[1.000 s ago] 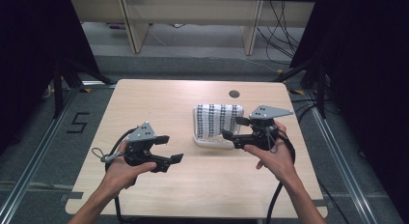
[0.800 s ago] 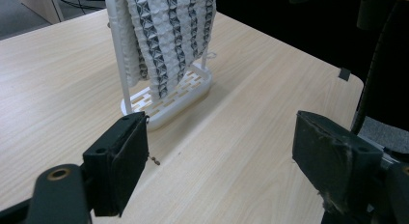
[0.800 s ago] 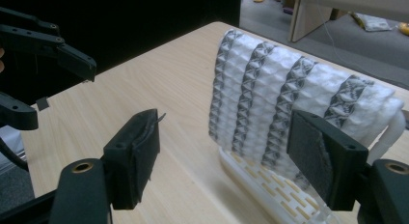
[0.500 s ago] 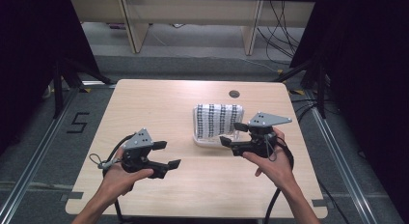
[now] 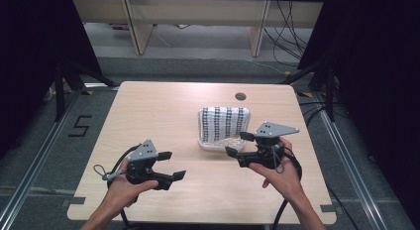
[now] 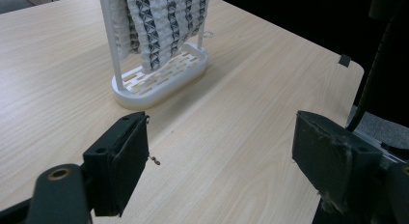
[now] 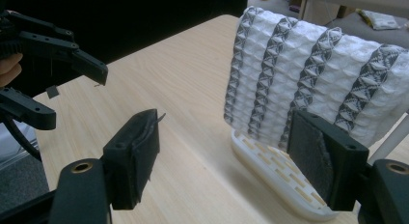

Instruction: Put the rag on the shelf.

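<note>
A white rack (image 5: 208,141) stands right of the table's middle with a white towel with dark patterned stripes (image 5: 224,122) draped over it. My left gripper (image 5: 173,164) hovers open near the front left, its jaws pointing right toward the rack. The left gripper view has its jaws (image 6: 222,156) wide apart with nothing between them, and the rack's slotted base (image 6: 161,79) and towel (image 6: 159,21) ahead. My right gripper (image 5: 237,143) is open just right of the rack's front end. The right gripper view has its jaws (image 7: 226,156) empty beside the towel (image 7: 313,74) and base (image 7: 275,175), with the left gripper (image 7: 72,96) farther off.
The light wooden table (image 5: 163,111) has a round cable hole (image 5: 240,96) near its far edge. Black cables trail from both grippers over the near edge. Dark curtains and frame posts flank the table, and wooden shelving stands beyond it.
Both hands have drifted a little toward the near edge of the table. The jaws of both grippers stay open, and the towel and rack have not moved.
</note>
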Tool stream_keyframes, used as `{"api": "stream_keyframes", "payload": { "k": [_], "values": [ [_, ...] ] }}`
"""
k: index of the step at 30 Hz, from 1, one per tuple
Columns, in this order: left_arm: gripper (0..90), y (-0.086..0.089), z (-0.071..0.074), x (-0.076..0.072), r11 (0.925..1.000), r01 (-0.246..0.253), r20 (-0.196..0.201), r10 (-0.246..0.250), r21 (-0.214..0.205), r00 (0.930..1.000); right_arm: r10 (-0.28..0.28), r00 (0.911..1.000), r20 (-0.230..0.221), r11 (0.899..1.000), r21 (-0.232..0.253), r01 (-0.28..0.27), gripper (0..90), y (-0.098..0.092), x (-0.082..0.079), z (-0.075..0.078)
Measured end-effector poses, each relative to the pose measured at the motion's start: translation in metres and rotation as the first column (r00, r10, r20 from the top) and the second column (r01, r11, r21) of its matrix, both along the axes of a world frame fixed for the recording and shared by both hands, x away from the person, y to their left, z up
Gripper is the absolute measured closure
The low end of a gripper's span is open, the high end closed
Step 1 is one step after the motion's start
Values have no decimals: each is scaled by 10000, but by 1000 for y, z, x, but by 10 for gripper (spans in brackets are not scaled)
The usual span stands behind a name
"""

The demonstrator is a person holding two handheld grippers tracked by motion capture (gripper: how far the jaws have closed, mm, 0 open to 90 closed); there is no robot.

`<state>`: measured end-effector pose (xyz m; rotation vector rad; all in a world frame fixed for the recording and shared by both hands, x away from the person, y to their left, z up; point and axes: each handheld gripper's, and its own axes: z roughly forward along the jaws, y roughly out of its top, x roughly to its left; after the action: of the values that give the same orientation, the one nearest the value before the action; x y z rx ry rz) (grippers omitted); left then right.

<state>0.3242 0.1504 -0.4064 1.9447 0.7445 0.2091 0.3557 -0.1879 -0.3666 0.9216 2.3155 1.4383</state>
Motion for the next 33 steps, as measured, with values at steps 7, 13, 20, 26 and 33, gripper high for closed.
{"api": "stream_keyframes", "payload": {
  "k": [7,13,20,26,33],
  "values": [
    [201,1,-4,-2,9999,-86,36,86,108,10000,54,9999,-109,10000,-33,-55,284,-1,-4,-6],
    [201,-1,-9,-4,10000,-69,17,69,4,10000,9,9998,-200,10000,-19,-10,283,-1,-7,-8],
    [196,-1,-16,-6,9997,19,136,-23,247,9999,99,9999,-64,9999,-84,-100,231,-3,-9,-13],
    [184,-2,-21,-10,9992,98,93,-101,399,9999,-162,9992,-360,9999,49,164,188,-3,-16,-18],
    [177,-2,-28,-10,9981,181,70,-185,593,9998,-53,9996,-273,10000,-61,51,163,-7,-20,-25]
  ]
}}
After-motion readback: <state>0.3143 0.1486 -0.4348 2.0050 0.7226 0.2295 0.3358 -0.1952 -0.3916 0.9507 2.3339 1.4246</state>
